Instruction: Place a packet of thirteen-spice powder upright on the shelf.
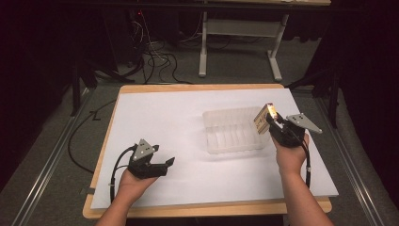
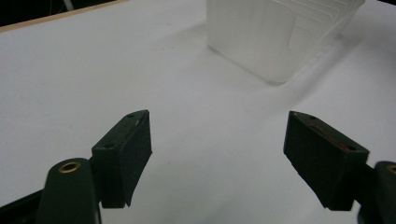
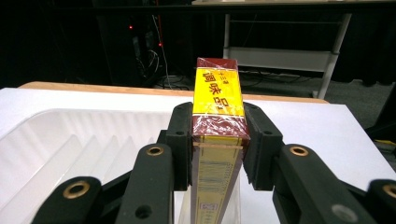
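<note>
The white sheet (image 1: 179, 141) covers nearly all of the wooden tabletop (image 1: 202, 208), leaving thin strips of bare wood along the near and far edges. Most of the sheet is open, with a wide bare stretch on the left half and along the near edge. The one obstacle is a clear ribbed plastic tray (image 1: 234, 131), which sits right of centre, well in from every edge. Beyond the table lie dark floor, tangled cables (image 1: 155, 59) and the white legs of another table (image 1: 240, 42).

The left gripper (image 1: 164, 165) rests low over the sheet near the front left, its hand (image 1: 133, 181) coming in from the near edge and the jaws pointing towards the tray. In the left gripper view its pads (image 2: 133, 156) stand well apart with bare sheet between them.

The right gripper (image 1: 272, 121) is raised at the tray's right end, the forearm rising from the near right edge. Its jaws are clamped on the two sides of a small red and yellow seasoning box (image 3: 218, 116), printed with Chinese characters, which stands on end between the pads and sticks out past them. From the high view the box seems to hang just above the tray's right rim, though whether it touches the rim is unclear.

Count: two grippers, one tray, one box.
</note>
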`<control>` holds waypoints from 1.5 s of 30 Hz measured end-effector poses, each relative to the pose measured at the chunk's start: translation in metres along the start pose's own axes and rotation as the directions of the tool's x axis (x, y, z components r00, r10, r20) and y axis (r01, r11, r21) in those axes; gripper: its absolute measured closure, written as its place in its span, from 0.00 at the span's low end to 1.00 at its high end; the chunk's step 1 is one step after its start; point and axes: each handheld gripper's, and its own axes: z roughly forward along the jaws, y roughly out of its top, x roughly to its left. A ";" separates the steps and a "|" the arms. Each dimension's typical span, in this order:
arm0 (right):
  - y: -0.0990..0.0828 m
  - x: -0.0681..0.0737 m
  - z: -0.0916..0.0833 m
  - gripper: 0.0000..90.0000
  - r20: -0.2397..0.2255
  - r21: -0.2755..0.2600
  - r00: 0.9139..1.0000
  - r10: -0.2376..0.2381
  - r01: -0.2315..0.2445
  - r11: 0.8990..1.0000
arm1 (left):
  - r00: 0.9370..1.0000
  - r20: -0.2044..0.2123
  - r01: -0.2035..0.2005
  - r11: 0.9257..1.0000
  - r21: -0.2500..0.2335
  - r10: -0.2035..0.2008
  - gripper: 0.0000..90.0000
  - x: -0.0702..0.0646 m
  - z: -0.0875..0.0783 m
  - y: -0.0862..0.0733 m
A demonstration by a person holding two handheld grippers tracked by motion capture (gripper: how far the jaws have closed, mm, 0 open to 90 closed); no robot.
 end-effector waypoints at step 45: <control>-0.024 0.004 0.021 0.75 0.011 0.074 1.000 -0.021 0.020 0.997 | 1.000 0.016 -0.017 1.000 0.026 0.016 0.26 -0.001 0.002 0.000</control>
